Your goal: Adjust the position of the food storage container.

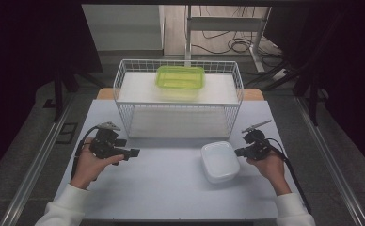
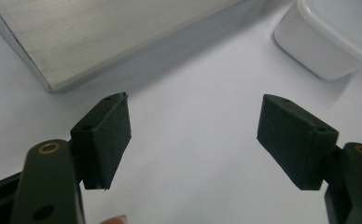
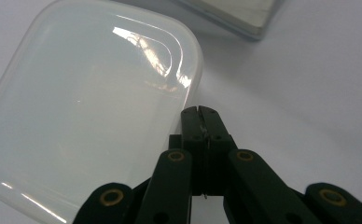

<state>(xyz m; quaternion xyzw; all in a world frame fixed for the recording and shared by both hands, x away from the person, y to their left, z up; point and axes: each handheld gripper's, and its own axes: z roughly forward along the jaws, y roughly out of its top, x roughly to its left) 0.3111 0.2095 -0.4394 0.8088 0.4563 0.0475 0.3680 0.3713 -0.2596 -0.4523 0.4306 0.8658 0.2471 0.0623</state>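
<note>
Right gripper [image 3: 201, 112], jaws pressed together and empty, is sitting just beside the white lidded container [image 1: 220, 161] on the tabletop [image 1: 171, 188], container lying leftward. Left gripper [image 1: 132, 153], jaws wide, is resting well apart.

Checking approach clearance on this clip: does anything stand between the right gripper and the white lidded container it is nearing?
Nothing visible does. The right gripper, jaws shut, sits just beside the white container at its right edge, with only bare table between them. The wire rack stands farther back, and the left gripper is well off to the other side.
</note>
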